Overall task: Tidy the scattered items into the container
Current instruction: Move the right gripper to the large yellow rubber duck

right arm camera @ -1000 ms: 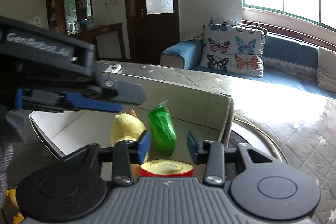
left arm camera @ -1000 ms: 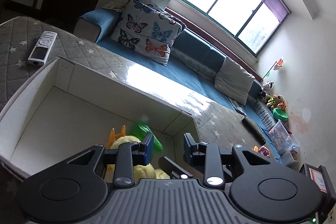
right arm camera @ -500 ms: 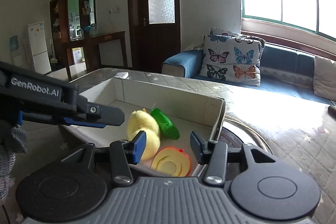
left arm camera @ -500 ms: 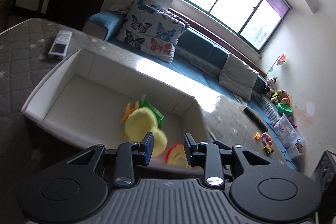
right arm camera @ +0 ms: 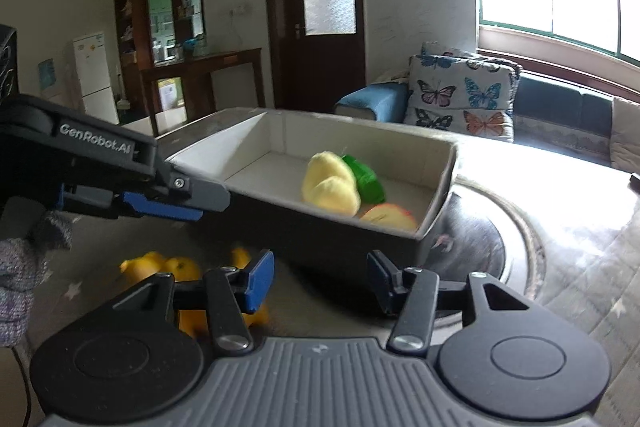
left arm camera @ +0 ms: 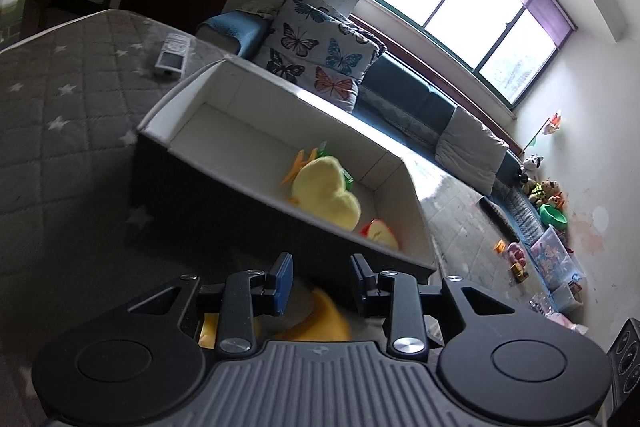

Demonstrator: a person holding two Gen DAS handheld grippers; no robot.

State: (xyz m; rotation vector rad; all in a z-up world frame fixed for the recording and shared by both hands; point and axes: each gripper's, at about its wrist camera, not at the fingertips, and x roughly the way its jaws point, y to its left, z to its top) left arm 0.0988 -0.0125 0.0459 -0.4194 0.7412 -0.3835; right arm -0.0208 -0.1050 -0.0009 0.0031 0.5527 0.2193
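Observation:
A dark box with a white inside (left arm camera: 224,163) (right arm camera: 436,207) stands on the quilted table. In it lie a yellow plush duck (left arm camera: 324,193) (right arm camera: 330,183), a green toy (right arm camera: 366,179) and a red-and-yellow apple half (left arm camera: 380,233) (right arm camera: 388,217). My left gripper (left arm camera: 320,283) is open and empty, in front of the box, above an orange-yellow toy (left arm camera: 320,319) on the table. It also shows at the left of the right wrist view (right arm camera: 160,205). My right gripper (right arm camera: 320,281) is open and empty before the box's near wall. Orange-yellow toys (right arm camera: 168,267) lie on the table left of it.
A white remote (left arm camera: 170,55) lies on the grey star-patterned cover beyond the box. A round dark ring (right arm camera: 508,247) sits under the box's right end. A blue sofa with a butterfly cushion (left arm camera: 316,55) runs behind the table, with toys on the floor at far right.
Both grippers have pulled back from over the box to in front of it. The green toy dropped from the right gripper into the box. The orange-yellow toys came into view.

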